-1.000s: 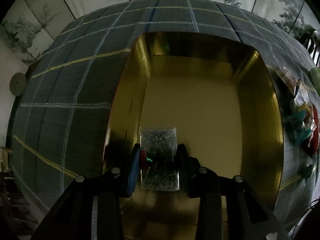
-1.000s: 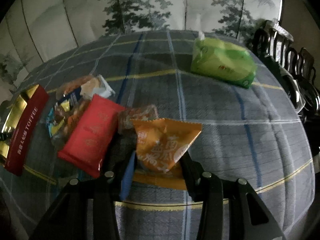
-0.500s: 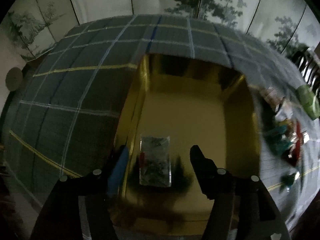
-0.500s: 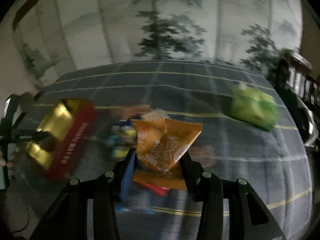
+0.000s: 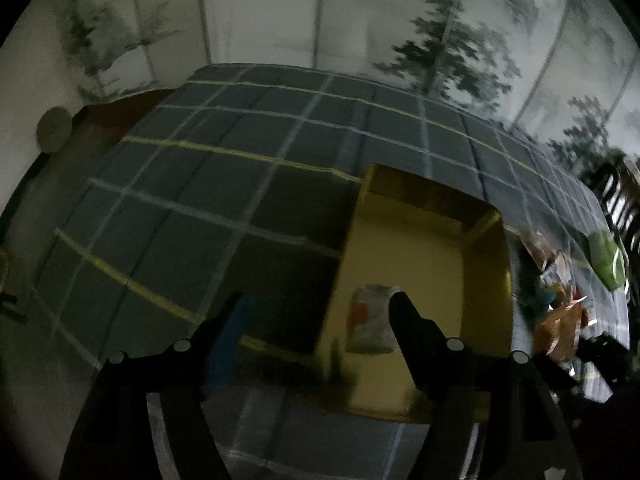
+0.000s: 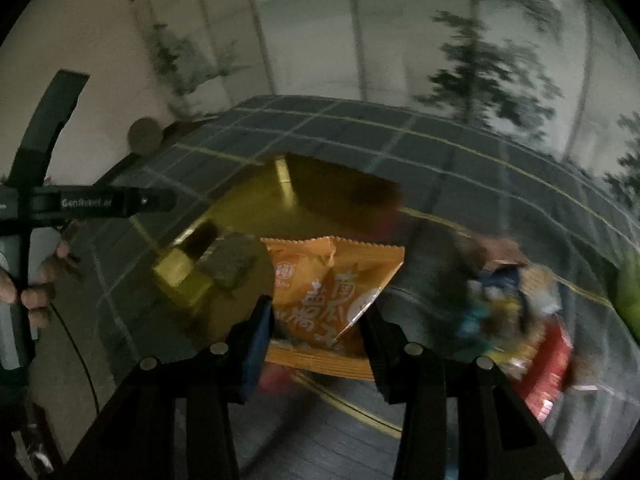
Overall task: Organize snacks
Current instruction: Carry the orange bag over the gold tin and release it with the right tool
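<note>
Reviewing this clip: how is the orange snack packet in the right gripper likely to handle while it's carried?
The orange snack packet looks light and floppy: its creased top stands unsupported above the right gripper. Its glossy film is probably slippery. Contents may be crushable, though I cannot see them.

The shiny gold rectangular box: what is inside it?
One small clear snack packet lies on the gold box's floor. The left gripper's finger covers the packet's right edge.

The left gripper (image 5: 320, 312) points steeply downward, its jaws opening with nothing gripped between them. The right gripper (image 6: 320, 316) stays clamped on an orange packet (image 6: 332, 280) (a hand (image 6: 28, 284) shows at left).
</note>
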Demonstrator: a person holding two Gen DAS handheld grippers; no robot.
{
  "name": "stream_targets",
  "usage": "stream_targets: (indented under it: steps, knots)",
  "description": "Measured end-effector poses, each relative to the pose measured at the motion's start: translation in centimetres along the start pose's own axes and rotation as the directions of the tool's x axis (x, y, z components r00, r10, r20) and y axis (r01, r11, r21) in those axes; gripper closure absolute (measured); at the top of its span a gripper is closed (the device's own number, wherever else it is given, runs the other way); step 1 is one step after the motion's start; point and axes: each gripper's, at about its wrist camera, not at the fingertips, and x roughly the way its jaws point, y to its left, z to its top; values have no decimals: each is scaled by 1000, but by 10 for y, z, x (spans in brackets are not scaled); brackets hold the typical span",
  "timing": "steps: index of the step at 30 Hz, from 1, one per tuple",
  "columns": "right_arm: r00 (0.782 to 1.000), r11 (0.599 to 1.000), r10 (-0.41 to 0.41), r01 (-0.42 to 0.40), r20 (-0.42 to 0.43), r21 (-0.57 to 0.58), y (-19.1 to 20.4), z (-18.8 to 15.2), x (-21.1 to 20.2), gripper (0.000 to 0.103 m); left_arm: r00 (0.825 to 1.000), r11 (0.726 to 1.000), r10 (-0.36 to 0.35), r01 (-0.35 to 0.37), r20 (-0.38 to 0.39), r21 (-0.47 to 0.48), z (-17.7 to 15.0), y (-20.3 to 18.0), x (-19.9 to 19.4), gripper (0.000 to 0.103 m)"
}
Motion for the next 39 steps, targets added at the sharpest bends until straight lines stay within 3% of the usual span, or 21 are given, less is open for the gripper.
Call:
stream_targets:
  steps: [3, 10, 34, 39]
  knots:
    - [999, 999, 27, -28, -25, -38, 27, 7, 20, 59, 1000, 999, 12, -13, -5, -30, -4, 15, 0, 34]
    - [993, 996, 27, -37, -113, -87, 51, 5, 57, 59, 999, 996, 24, -27, -36, -81, -12, 39, 3, 34]
    - [983, 995, -12, -7, -186, -99, 54, 4, 92, 58, 997, 985, 7, -21, -80, -170, -30, 65, 12, 34]
    - [982, 996, -9, -7, -186, -88, 54, 4, 90, 53, 996, 984, 4, -20, -90, -176, -33, 62, 14, 34]
